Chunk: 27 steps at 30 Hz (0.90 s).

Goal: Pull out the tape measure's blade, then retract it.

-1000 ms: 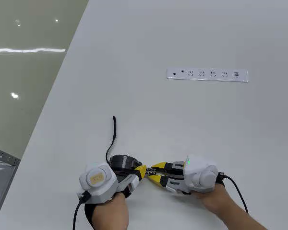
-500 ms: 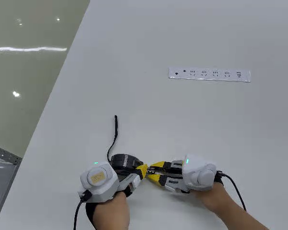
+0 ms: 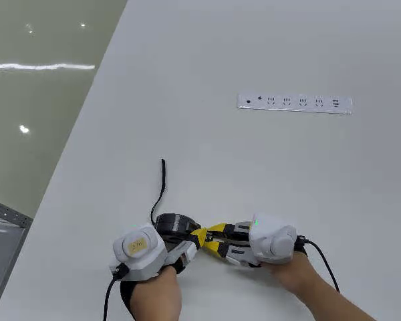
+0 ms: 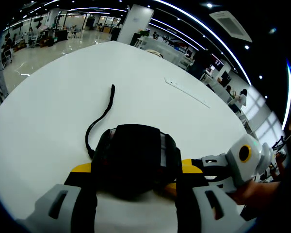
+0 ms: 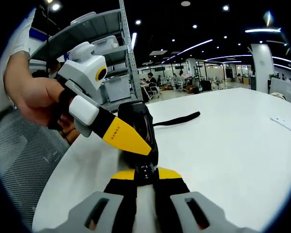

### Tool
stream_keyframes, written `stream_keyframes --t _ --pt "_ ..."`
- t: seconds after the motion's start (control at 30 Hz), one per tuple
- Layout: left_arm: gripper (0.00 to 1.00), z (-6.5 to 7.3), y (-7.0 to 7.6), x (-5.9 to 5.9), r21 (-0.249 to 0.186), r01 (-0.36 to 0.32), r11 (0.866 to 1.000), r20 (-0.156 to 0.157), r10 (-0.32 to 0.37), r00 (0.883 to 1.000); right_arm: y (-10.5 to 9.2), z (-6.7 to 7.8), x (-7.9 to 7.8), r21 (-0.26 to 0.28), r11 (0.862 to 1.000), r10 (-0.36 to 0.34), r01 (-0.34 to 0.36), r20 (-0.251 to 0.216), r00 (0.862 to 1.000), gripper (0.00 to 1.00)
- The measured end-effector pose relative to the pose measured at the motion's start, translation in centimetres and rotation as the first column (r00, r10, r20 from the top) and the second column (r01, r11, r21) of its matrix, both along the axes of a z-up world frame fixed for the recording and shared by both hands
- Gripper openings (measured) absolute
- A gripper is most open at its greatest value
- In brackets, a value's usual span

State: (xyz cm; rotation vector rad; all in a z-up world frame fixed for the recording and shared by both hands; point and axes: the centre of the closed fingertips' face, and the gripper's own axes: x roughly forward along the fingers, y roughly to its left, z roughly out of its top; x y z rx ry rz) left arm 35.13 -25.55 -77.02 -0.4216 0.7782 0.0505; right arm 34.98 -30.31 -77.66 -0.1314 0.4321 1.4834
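The black tape measure (image 3: pixel 172 223) rests on the white table (image 3: pixel 254 167), its black wrist strap (image 3: pixel 162 180) trailing away from me. My left gripper (image 3: pixel 182 235) is shut on the tape measure's case (image 4: pixel 136 155), with a yellow-tipped finger (image 4: pixel 189 165) on each side. From the right, my right gripper (image 3: pixel 211 239) meets the case's mouth. In the right gripper view its jaws (image 5: pixel 144 173) are shut on the blade's end hook, just below the case (image 5: pixel 140 125). Almost no blade shows between the hook and the case.
A white power strip (image 3: pixel 295 102) lies flat on the table, far ahead to the right. The table's left edge (image 3: pixel 73 140) drops to a green floor. Cables run back from both grippers along my hands.
The right gripper has edged a little to the left, closer to the tape measure. The left gripper and the case have stayed put. The head camera has shifted slightly.
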Motion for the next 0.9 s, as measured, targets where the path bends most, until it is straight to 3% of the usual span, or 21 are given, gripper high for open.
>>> stream_keyframes --t 0.9 --pt "0.63 -0.06 0.22 0.0 0.006 0.006 1.0 0.004 -0.006 1.0 0.09 -0.09 -0.07 -0.003 1.0 0.016 -0.016 -0.001 1.0 0.16"
